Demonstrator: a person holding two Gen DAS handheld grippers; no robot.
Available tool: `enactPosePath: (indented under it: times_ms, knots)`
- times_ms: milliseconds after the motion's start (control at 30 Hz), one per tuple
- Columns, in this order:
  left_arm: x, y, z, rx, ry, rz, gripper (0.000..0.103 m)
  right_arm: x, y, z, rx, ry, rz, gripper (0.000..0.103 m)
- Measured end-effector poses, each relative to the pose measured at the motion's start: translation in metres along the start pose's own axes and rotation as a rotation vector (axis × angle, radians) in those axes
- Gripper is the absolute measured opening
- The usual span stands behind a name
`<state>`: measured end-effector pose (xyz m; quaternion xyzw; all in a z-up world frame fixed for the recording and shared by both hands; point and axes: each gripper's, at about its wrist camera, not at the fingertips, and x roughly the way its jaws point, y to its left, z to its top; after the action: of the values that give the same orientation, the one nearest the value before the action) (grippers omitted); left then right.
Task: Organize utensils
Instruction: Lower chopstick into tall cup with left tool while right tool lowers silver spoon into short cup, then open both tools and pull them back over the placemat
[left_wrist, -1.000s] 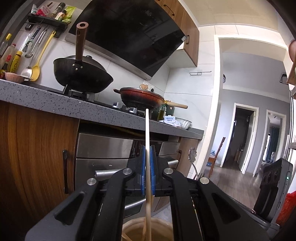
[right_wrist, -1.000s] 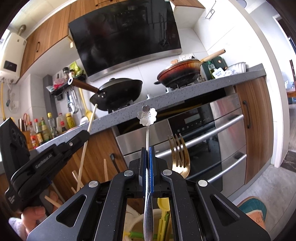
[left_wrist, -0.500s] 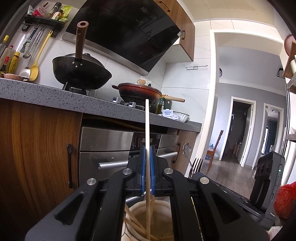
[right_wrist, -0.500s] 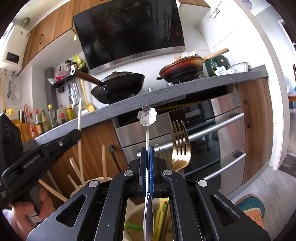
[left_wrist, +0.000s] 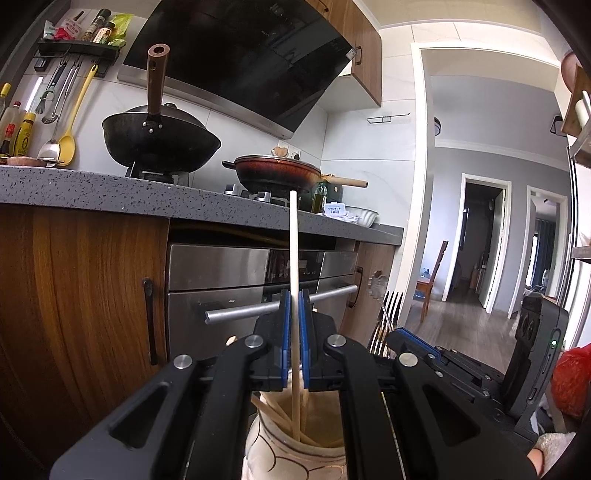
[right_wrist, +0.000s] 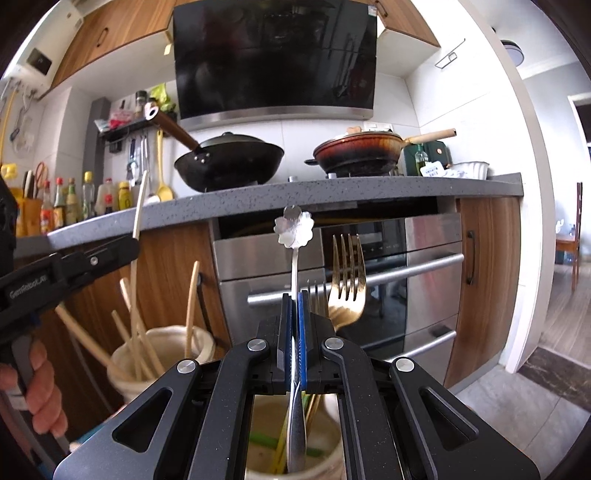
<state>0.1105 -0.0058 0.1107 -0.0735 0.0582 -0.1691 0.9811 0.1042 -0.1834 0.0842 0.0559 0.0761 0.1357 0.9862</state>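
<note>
Left hand-held gripper (left_wrist: 293, 343): I am clamping a chopstick (left_wrist: 293, 258), lowering it upright into the jar (left_wrist: 295, 450).
Right hand-held gripper (right_wrist: 293, 343): I am gripping a flower-ended spoon (right_wrist: 294, 230), keeping it vertical over its holder (right_wrist: 325, 465).

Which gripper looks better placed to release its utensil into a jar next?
Probably the left gripper: its chopstick tip is already inside the jar. The right gripper's spoon looks similarly close.

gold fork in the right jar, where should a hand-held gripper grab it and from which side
Grip the gold fork on its neck just under the tines, coming from above. It stands upright, tines up, its handle down in the jar, so only the top is free. The spoon beside it crowds the left; approach from the right.
</note>
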Motion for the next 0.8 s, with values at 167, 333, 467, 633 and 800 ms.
enactPosePath:
  times_ms: [167, 333, 467, 633, 800]
  knots:
    - [-0.009, -0.004, 0.001, 0.017, 0.008, 0.012, 0.004, -0.015, 0.001, -0.004, 0.003, 0.020, 0.007, 0.004]
    - [-0.017, -0.005, 0.000, 0.030, 0.022, 0.028, 0.004, -0.021, 0.006, -0.011, -0.003, 0.066, 0.023, 0.004]
    - [-0.019, -0.008, -0.001, 0.048, 0.035, 0.033, 0.004, -0.025, 0.011, -0.016, -0.019, 0.086, 0.018, 0.004]
    - [-0.023, -0.013, -0.002, 0.072, 0.038, 0.039, 0.005, -0.021, 0.008, -0.021, -0.006, 0.130, 0.014, 0.004]
    - [-0.025, -0.014, -0.002, 0.075, 0.041, 0.041, 0.016, -0.019, 0.001, -0.023, 0.031, 0.156, 0.016, 0.009]
